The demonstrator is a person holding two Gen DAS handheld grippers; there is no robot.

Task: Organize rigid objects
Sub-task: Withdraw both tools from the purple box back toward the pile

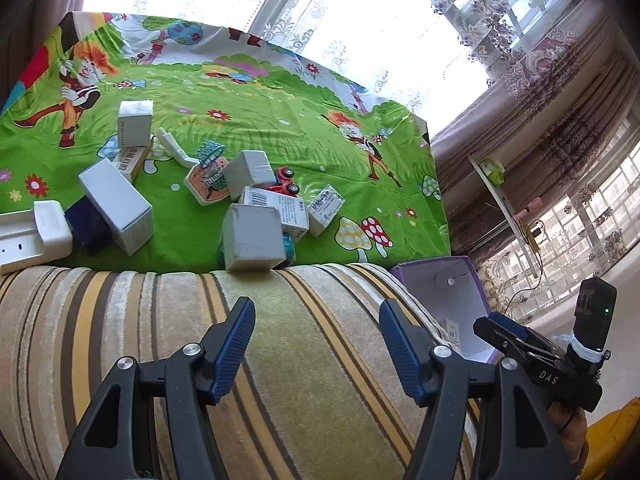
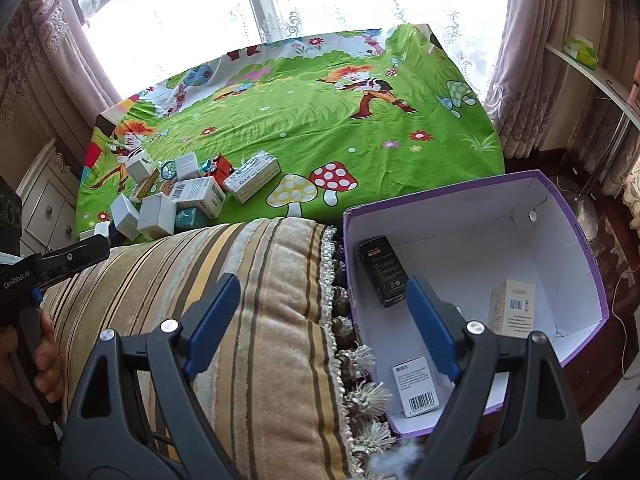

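The left gripper (image 1: pixel 316 344) stands with its blue pads apart and nothing between them, poised above the striped cushion (image 1: pixel 280 360) that edges the bed. The right gripper (image 2: pixel 320 328) is spread wide as well and carries nothing; one of its fingers hangs over the cushion's tasselled edge, the other over the purple-rimmed cardboard box (image 2: pixel 576 216) beside it, which suggests the box is the collection bin.

Inside that box lie a black carton (image 2: pixel 380 272) leaning on the near wall, a cream carton with a barcode (image 2: pixel 512 308) standing toward the far side, and a flat white barcoded pack (image 2: pixel 418 386) on the floor of the box. So part of the sorting looks done.

The rest of the task's things sit beyond the cushion, in a loose heap on the green cartoon bedsheet (image 1: pixel 280 120): a grey-white cube box (image 1: pixel 252 240) touching the cushion's far edge, a long white box (image 1: pixel 120 204) tilted over a dark blue one (image 1: pixel 86 224), a barcoded white carton (image 1: pixel 276 204), a red toy car (image 1: pixel 284 184) wedged behind it, and a white plastic device (image 1: pixel 32 232) at the left. Something teal shows under the cube box; what it is I cannot tell.

The left claw points toward the heap, so it is probably bound for the nearest box there.
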